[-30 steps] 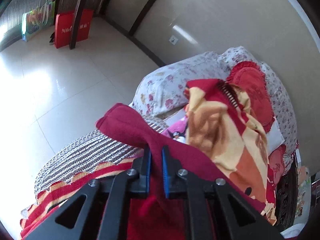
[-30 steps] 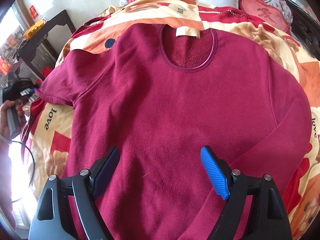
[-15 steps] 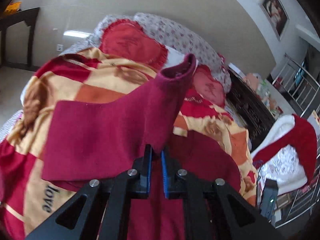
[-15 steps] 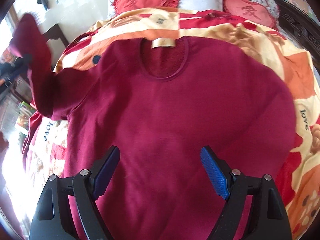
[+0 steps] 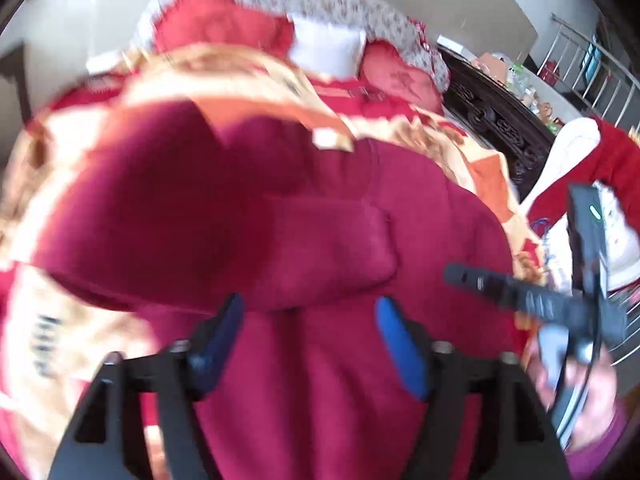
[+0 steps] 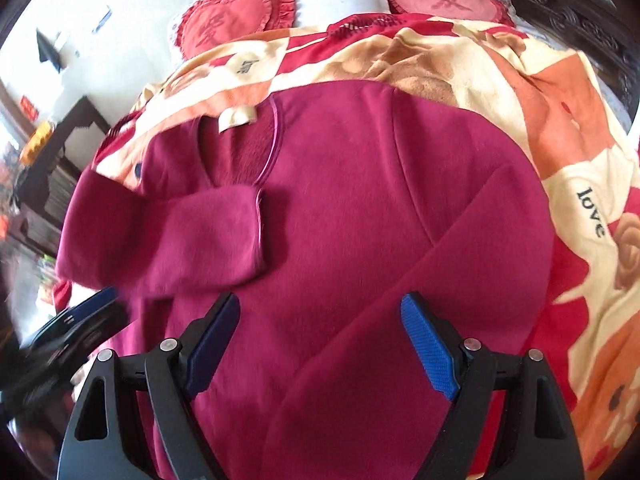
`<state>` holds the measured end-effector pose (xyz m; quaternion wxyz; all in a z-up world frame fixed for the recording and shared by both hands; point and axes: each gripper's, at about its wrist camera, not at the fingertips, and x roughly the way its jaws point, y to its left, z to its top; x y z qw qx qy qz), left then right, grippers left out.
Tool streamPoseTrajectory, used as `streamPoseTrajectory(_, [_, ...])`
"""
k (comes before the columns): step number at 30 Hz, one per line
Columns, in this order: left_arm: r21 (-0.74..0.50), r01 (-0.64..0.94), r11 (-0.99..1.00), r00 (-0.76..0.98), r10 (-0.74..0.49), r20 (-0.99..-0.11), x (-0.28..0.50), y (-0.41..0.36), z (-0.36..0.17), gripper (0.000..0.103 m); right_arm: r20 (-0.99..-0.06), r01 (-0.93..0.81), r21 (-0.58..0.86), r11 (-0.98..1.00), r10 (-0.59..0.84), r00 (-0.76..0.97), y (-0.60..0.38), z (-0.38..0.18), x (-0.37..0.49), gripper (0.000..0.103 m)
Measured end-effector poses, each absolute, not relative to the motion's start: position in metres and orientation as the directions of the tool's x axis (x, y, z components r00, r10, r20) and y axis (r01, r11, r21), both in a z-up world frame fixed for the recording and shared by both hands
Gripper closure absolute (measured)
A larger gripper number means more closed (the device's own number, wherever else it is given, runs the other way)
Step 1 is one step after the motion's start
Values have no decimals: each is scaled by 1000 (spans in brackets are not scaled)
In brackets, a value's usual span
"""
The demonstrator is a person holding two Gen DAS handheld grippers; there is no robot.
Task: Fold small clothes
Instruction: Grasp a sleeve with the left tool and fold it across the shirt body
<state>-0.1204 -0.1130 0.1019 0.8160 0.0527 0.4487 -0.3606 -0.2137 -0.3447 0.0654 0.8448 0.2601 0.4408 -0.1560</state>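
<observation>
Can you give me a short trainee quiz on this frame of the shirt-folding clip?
1. True or false: the sleeve on the left tool's side lies folded across the chest of the maroon shirt.
2. Which is pinching fabric? A) the left tool B) the right tool C) neither.
3. Fill in: the shirt lies on a patterned ___, with heart-shaped cushions beyond it.

Key: 1 true. 2 C; the right tool's pads stand apart over the shirt, and the left tool's jaws are opening with nothing gripped. 3 blanket.
</observation>
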Motion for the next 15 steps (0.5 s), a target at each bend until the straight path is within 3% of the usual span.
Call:
streamPoseTrajectory(6, [-86,568,818,444,-393,-805,-112,-68,95,24,-790,396,345,851,35,612,-337,58,-166,37])
streamPoseTrajectory(8, [-81,512,855,442,-343,-829,-103,-60,82,24,-806,386,299,873,15,592,-329,46,-141,49])
streamPoseTrajectory(10, [-86,464,882,436,-312,-844,-94,-52,75,24,-830,378,243,894,-10,558,-324,34,-123,90])
streamPoseTrajectory(11, [-82,445,892,436,-296,-850,-91,-48,73,24,-831,374,200,906,-45,555,-320,33,-119,100])
streamPoseTrajectory(15, [-97,426,899,442,-300,-845,-85,-41,71,24,-755,333,290,897,1,656,-330,72,-144,103])
